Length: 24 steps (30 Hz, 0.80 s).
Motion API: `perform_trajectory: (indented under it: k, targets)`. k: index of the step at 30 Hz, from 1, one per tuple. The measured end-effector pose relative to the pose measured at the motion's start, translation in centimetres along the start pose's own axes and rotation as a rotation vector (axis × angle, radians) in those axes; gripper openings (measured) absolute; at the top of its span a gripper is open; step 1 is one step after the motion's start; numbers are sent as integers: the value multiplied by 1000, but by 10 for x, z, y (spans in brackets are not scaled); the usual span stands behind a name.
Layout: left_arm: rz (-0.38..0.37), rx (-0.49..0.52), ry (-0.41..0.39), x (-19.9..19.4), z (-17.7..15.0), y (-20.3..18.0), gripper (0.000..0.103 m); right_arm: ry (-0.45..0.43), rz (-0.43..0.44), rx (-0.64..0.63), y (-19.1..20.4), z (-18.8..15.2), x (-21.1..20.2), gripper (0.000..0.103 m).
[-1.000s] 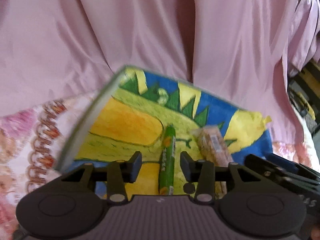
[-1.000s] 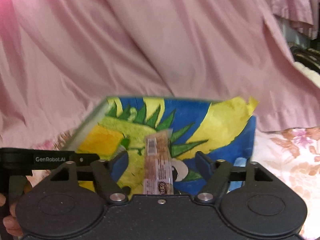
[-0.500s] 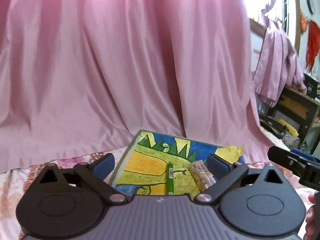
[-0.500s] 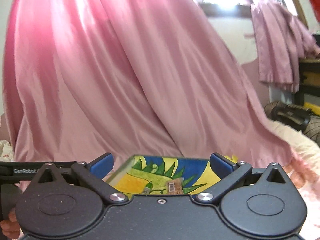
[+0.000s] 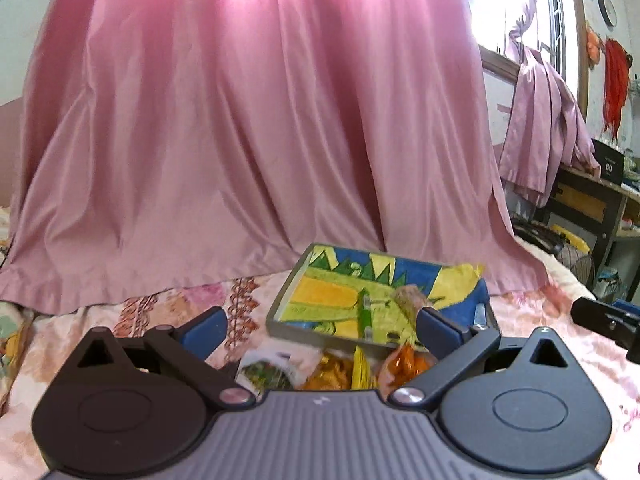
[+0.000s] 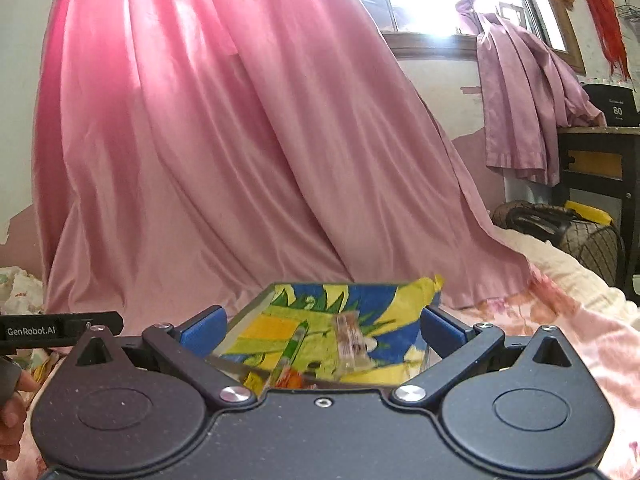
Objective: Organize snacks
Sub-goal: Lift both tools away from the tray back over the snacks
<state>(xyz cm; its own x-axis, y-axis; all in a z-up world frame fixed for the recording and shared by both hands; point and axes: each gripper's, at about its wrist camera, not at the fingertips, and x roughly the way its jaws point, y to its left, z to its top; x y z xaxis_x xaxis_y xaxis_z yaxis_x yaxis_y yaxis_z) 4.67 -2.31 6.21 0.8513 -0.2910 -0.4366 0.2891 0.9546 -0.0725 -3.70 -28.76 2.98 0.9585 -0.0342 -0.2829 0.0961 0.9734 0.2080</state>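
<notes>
Snacks sit in two spots on the bed: loose pile just in front of the tray, two already inside it.

L to R, left wrist view: left gripper (image 5: 320,322) has fingers spread wide, nothing between them; jaws have just been opening. Below them lies a green-print packet (image 5: 266,372), then orange crinkly bags (image 5: 404,362), touching the near rim of the tray (image 5: 280,304). In the tray: green stick pack (image 5: 365,312) and, beside it to the right, a clear-wrapped bar (image 5: 408,300).

Right wrist view: right gripper (image 6: 322,326) is also spread wide and empty, jaws just been opening too, w/ the tray straight ahead.

Handling, my guess: bags are light, soft, air-filled, film prob slippery and contents crushable. Pinch a crimped end seam or flat edge, gentle squeeze, not the puffy middle. Stick pack and bar look stiffer; take across the narrow width, mid-length. Tray is stiff; grab by the rim if it needs shifting.
</notes>
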Motion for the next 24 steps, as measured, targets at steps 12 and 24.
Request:
perform_trajectory:
  k: [12,24]
  targets:
    - [39,39,55,-39,-33,1,103,71,18,-4,14,-28,-40,102]
    - [97,37,263,-33,-60,9,103,218,-36,-47,29,-49,-41,102]
